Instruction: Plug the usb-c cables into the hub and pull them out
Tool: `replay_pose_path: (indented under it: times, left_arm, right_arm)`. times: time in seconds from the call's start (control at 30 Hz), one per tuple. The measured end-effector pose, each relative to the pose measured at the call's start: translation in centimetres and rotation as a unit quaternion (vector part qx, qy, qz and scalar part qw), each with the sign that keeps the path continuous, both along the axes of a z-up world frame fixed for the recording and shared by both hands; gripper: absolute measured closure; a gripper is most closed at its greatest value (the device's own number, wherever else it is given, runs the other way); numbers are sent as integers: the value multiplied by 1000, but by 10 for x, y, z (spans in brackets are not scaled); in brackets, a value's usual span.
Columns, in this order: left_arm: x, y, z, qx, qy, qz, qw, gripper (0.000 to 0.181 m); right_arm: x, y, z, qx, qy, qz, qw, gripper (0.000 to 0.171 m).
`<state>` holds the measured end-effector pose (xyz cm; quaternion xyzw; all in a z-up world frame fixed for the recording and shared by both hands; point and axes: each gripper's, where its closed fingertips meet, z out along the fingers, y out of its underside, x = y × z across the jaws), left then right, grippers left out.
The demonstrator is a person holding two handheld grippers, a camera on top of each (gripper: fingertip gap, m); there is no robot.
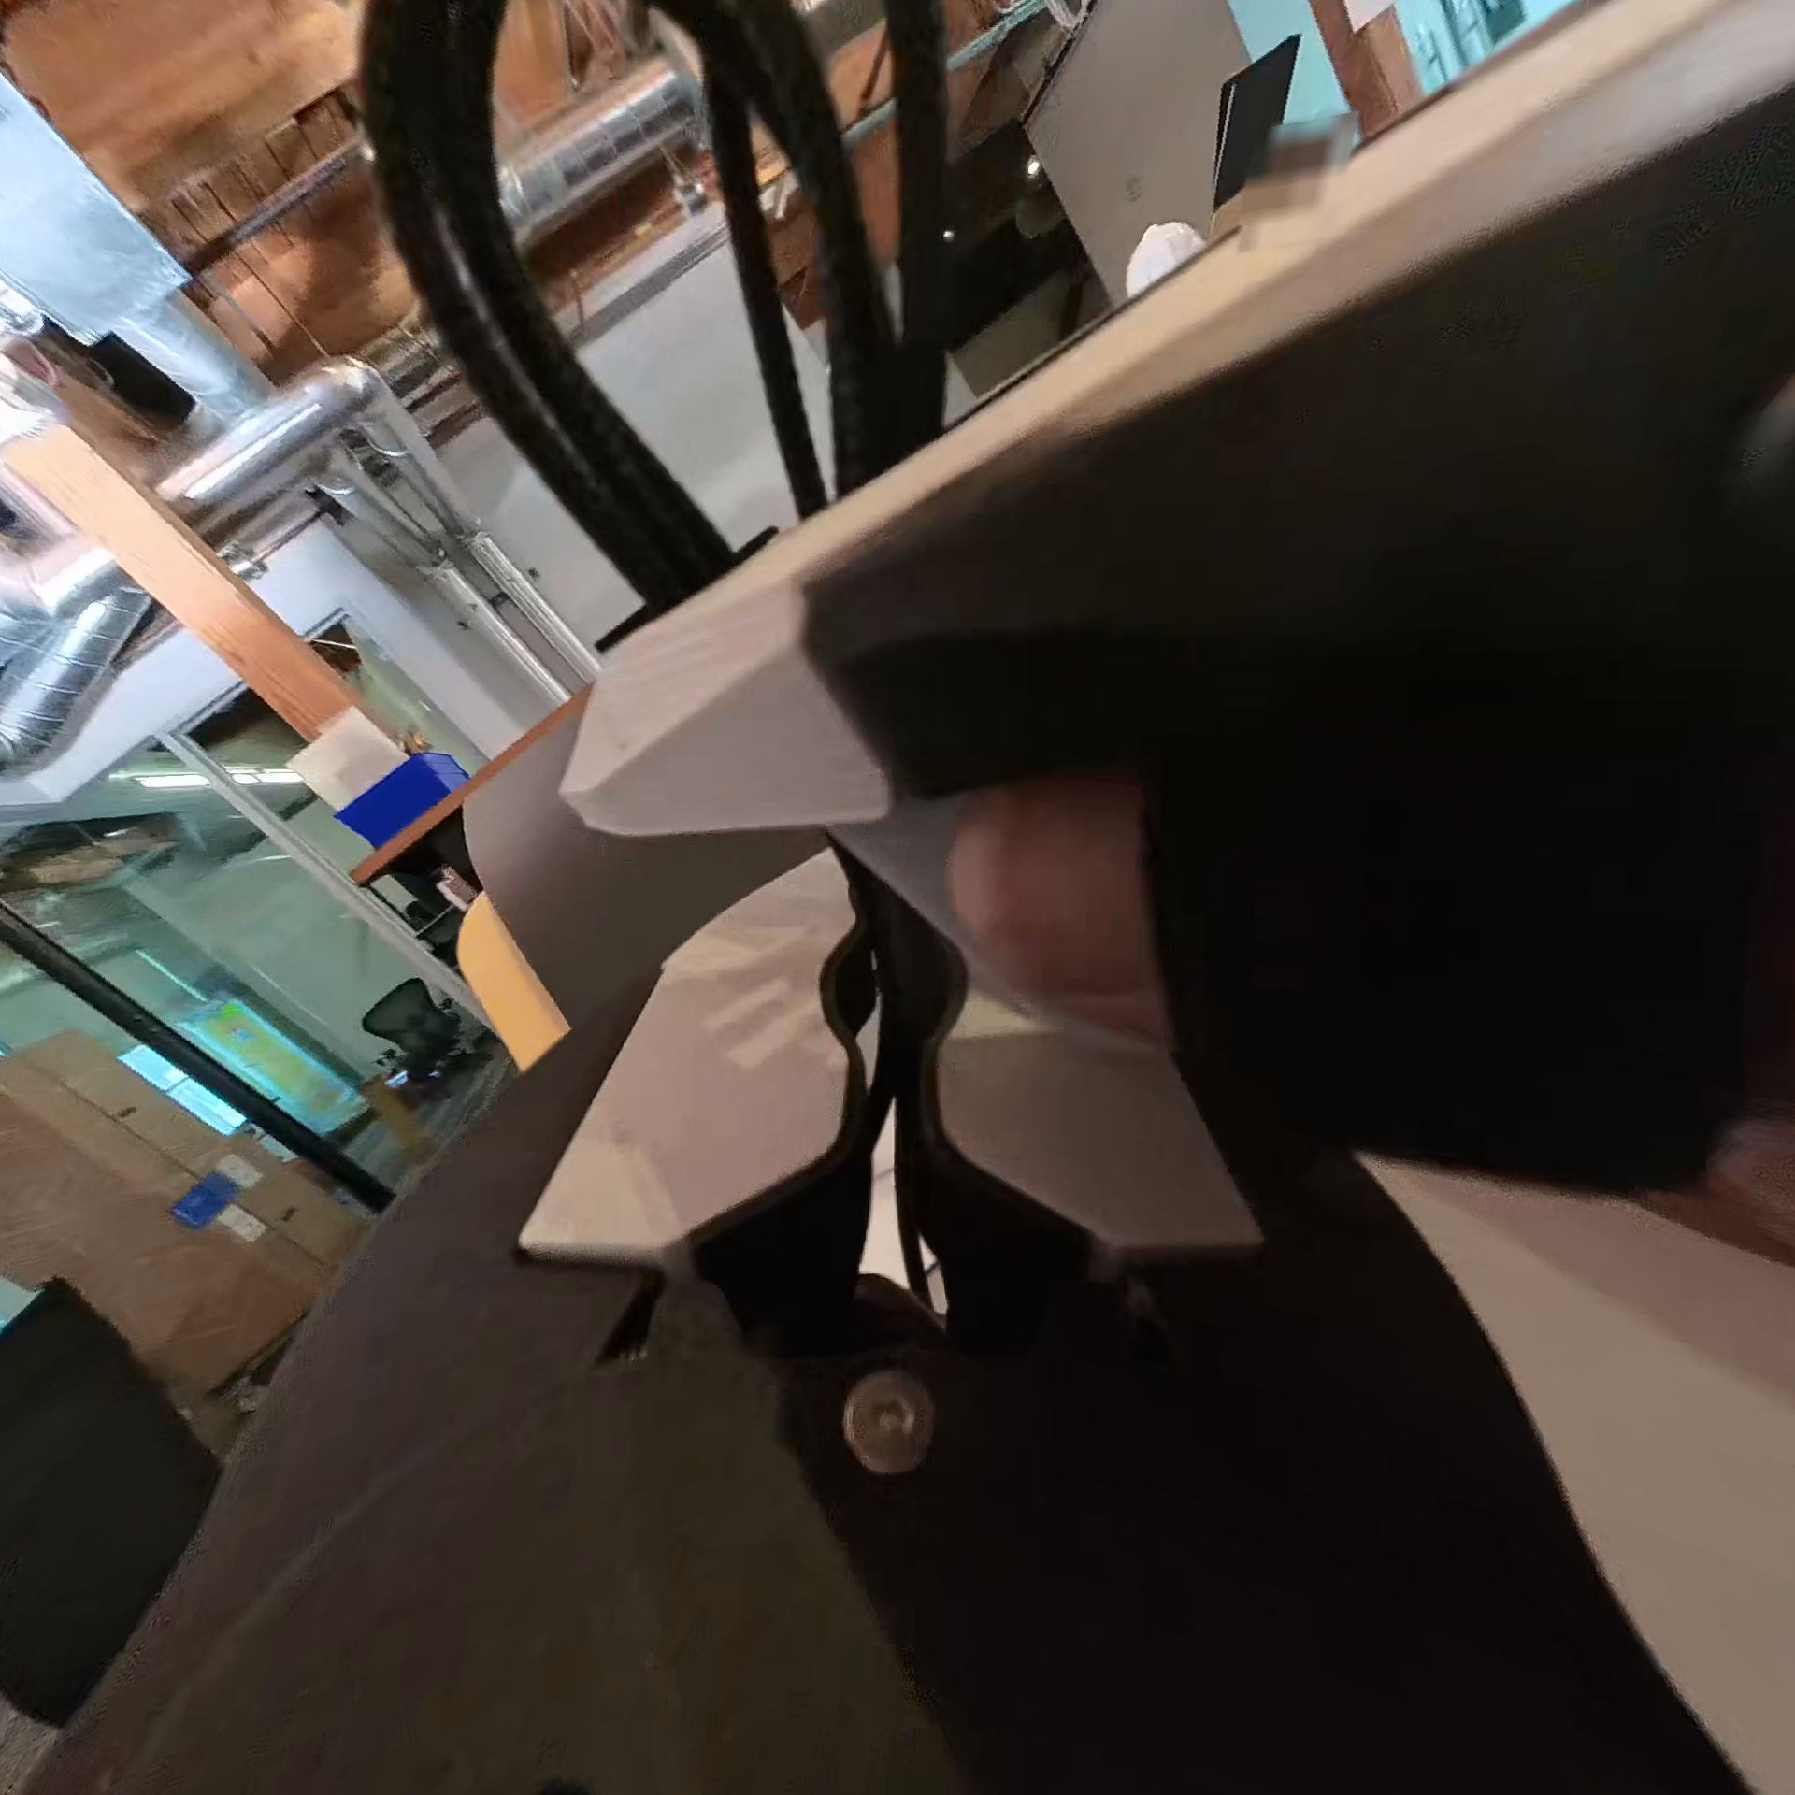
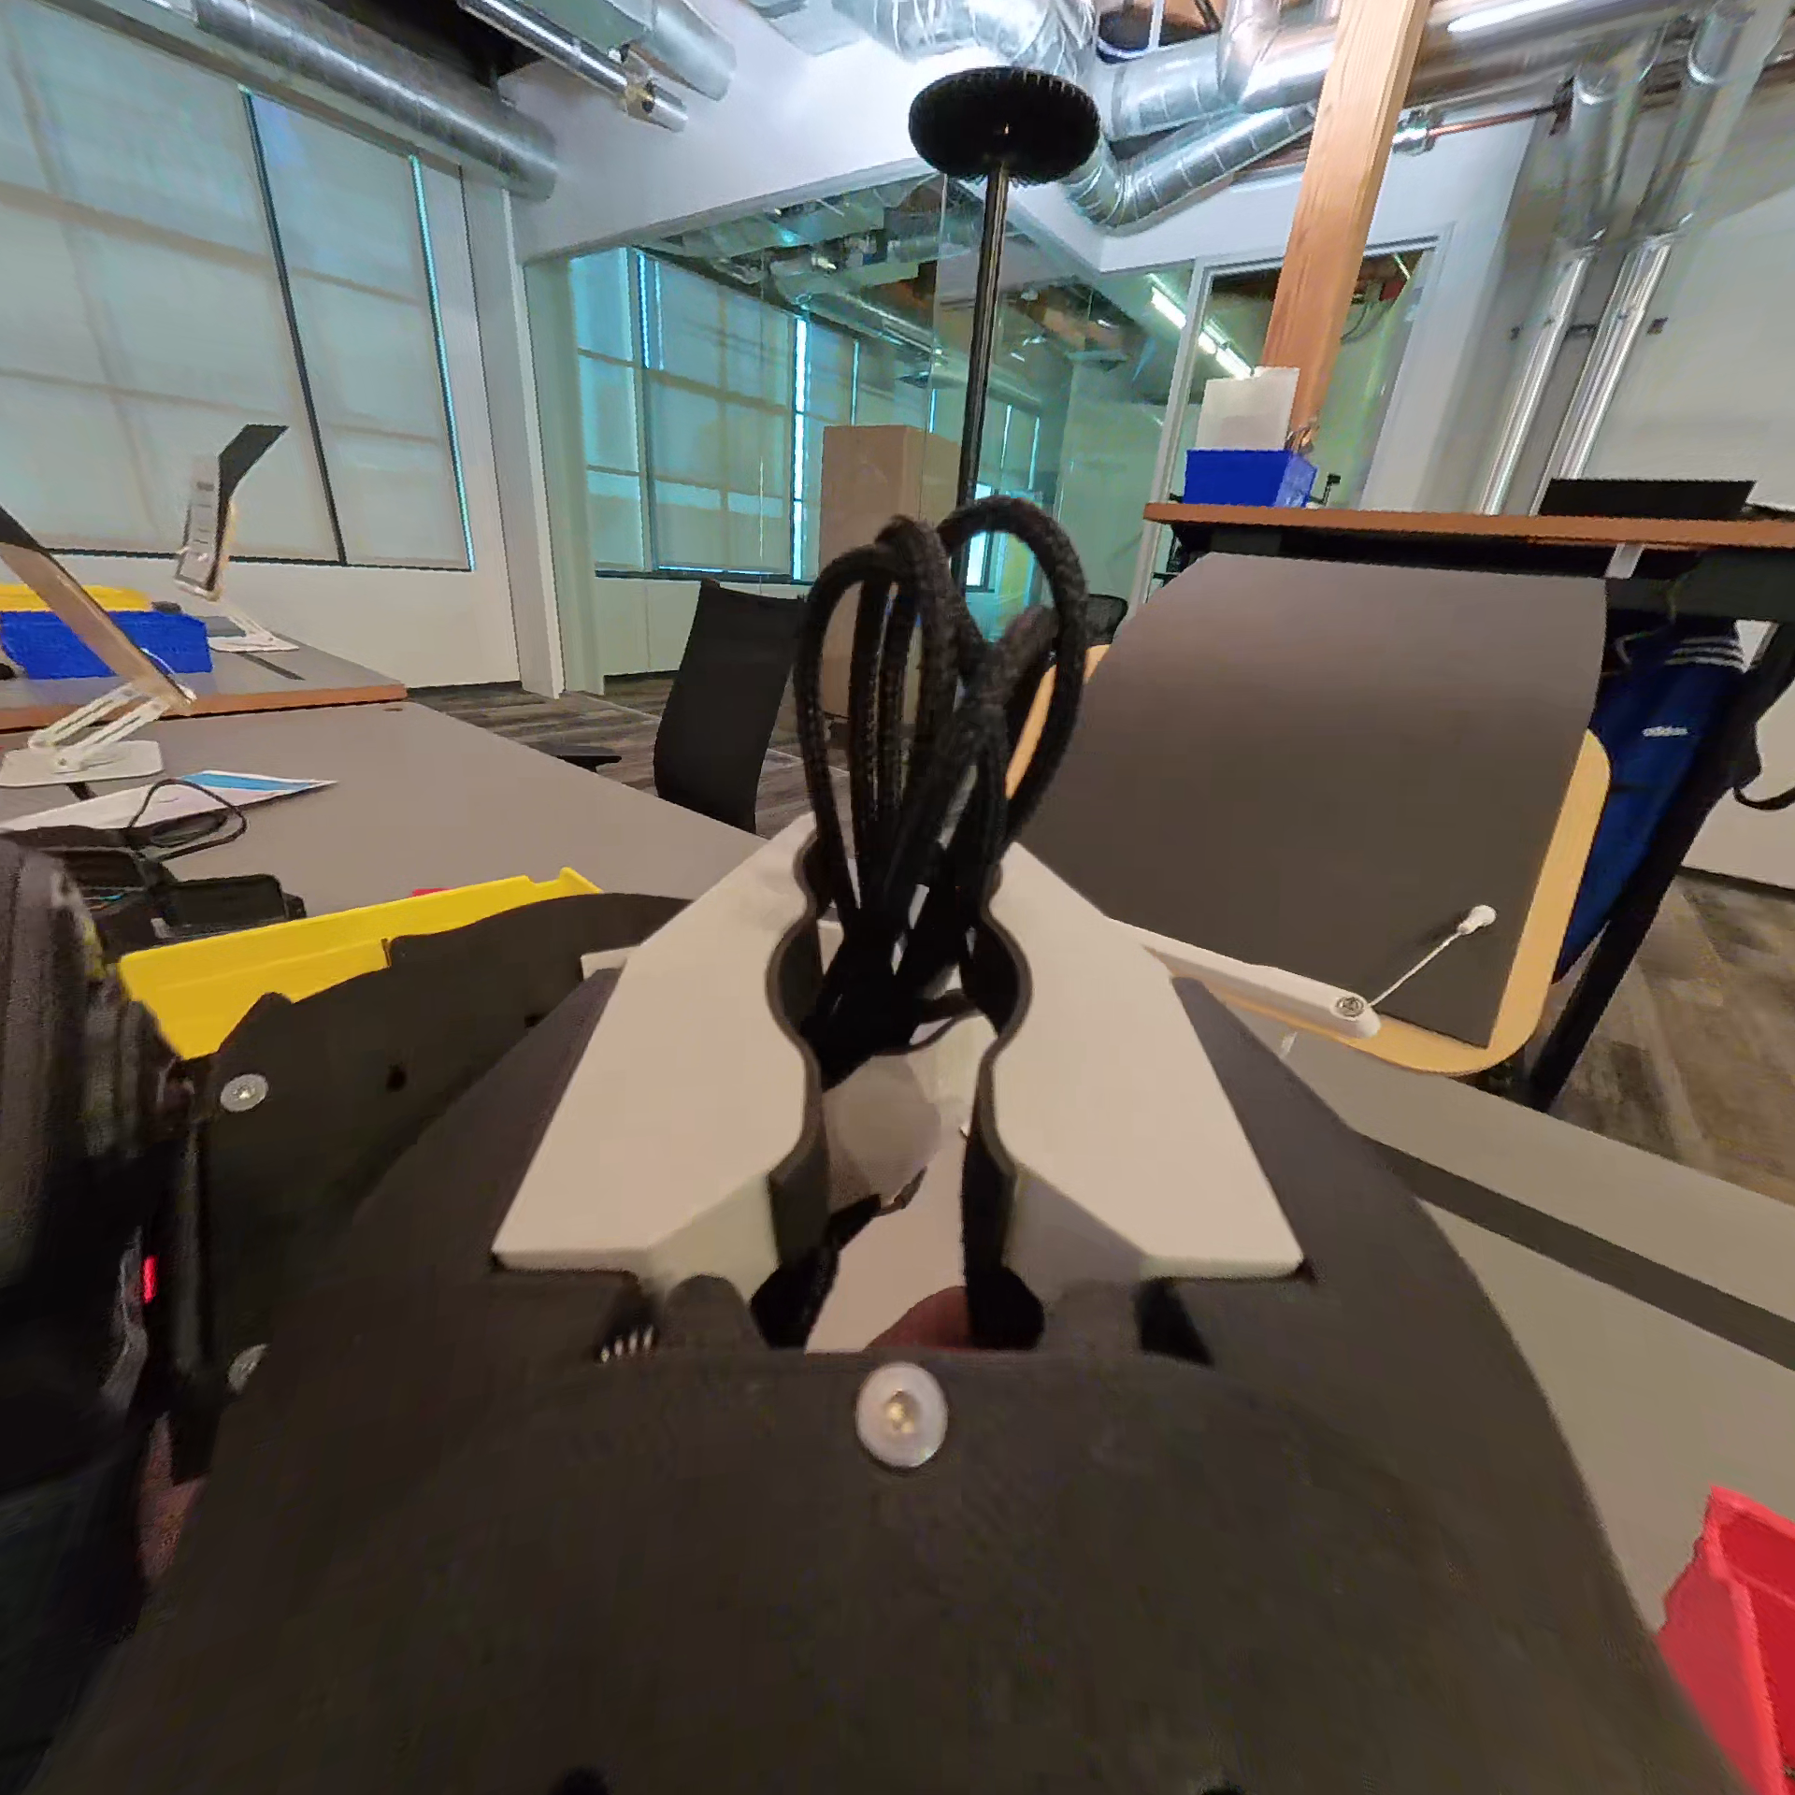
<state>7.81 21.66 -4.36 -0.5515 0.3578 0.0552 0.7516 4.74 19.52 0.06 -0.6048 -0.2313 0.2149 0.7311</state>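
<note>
Gripping black braided cables [image 2: 932, 767], right gripper [image 2: 898, 932] jaws together.

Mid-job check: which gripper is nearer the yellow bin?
Left. The left gripper sits just in front of the yellow bin, overlapping it in the right wrist view. The right gripper, closed on the black braided cables, is farther right.

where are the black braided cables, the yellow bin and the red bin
black braided cables [image 2: 932, 699], right wrist view, on the looped strands above the fingers
yellow bin [image 2: 291, 957], right wrist view, on its near wall
red bin [image 2: 1739, 1642], right wrist view, on its visible corner
</note>
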Motion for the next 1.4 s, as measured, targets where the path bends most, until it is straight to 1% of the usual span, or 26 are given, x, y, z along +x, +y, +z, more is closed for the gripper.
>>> replay_pose_path:
  times: [0.03, 0.1, 0.17, 0.23, 0.3, 0.37, 0.4, 0.47, 0.53, 0.6, 0.7, 0.8, 0.83, 0.9, 0.93, 0.97, 1.13, 1.17, 1.2, 1.27, 1.3, 1.37, 1.4]
  left_arm:
    - [1, 0, 0, 1, 3, 4, 1000, 181]
    - [3, 0, -2, -5, 3, 6, 1000, 181]
    - [6, 0, -5, -10, 6, -1, 1000, 179]
    - [9, -3, -6, -13, 8, -12, 1000, 178]
    - [16, -7, -9, -27, 13, -47, 998, 177]
    - [21, -15, -10, -43, 14, -92, 995, 169]
    - [25, -21, -9, -51, 13, -125, 991, 162]
    - [25, -29, -7, -72, 7, -166, 984, 155]
    - [25, -34, -11, -118, 9, -210, 970, 153]
    - [23, -34, -13, -161, 4, -246, 956, 139]
    - [25, -43, -22, -204, 27, -300, 931, 134]
    - [34, -62, -33, -228, 61, -354, 905, 141]
    - [36, -69, -37, -242, 68, -379, 891, 141]
    - [39, -76, -37, -259, 55, -409, 873, 148]
    - [40, -75, -36, -261, 46, -413, 871, 158]
    - [40, -74, -37, -267, 42, -418, 867, 162]
    - [43, -66, -40, -270, 29, -395, 878, 168]
    - [42, -63, -41, -268, 29, -387, 882, 169]
    - [40, -59, -43, -263, 35, -374, 889, 176]
    - [35, -50, -45, -267, 31, -353, 896, 178]
    - [32, -49, -45, -267, 29, -354, 896, 178]
    - [29, -50, -43, -264, 29, -359, 895, 178]
    - [29, -55, -42, -268, 25, -377, 886, 178]
  right_arm:
    - [0, 0, 0, 3, -2, 3, 1000, 156]
    - [1, -1, -1, 7, -9, 8, 1000, 165]
    - [1, -2, -3, 9, -15, 18, 1000, 169]
    - [3, -4, -3, 3, -4, 42, 999, 170]
    - [6, -5, -3, -9, 18, 71, 997, 170]
    - [9, -8, -1, -22, 44, 110, 993, 170]
    - [12, -9, 0, -27, 57, 126, 990, 170]
    - [14, -13, 2, -42, 81, 165, 982, 170]
    - [14, -18, 1, -55, 98, 207, 972, 171]
    - [13, -20, -1, -66, 107, 229, 965, 171]
    - [7, -26, -3, -80, 111, 266, 954, 171]
    - [0, -37, -8, -90, 84, 313, 942, 171]
    - [-2, -41, -10, -91, 68, 326, 938, 171]
    - [-2, -49, -12, -94, 49, 345, 933, 171]
    - [-3, -51, -13, -96, 40, 350, 931, 171]
    - [-3, -51, -15, -98, 32, 347, 932, 171]
    - [0, -40, -19, -90, 11, 299, 950, 169]
    - [2, -38, -18, -86, 8, 287, 954, 166]
    - [5, -36, -15, -79, 4, 275, 958, 163]
    - [17, -31, -12, -52, -40, 226, 972, 159]
    - [24, -31, -8, -37, -56, 209, 976, 149]
    - [35, -37, 0, -20, -61, 217, 974, 147]
    - [39, -42, 2, -11, -65, 230, 971, 146]
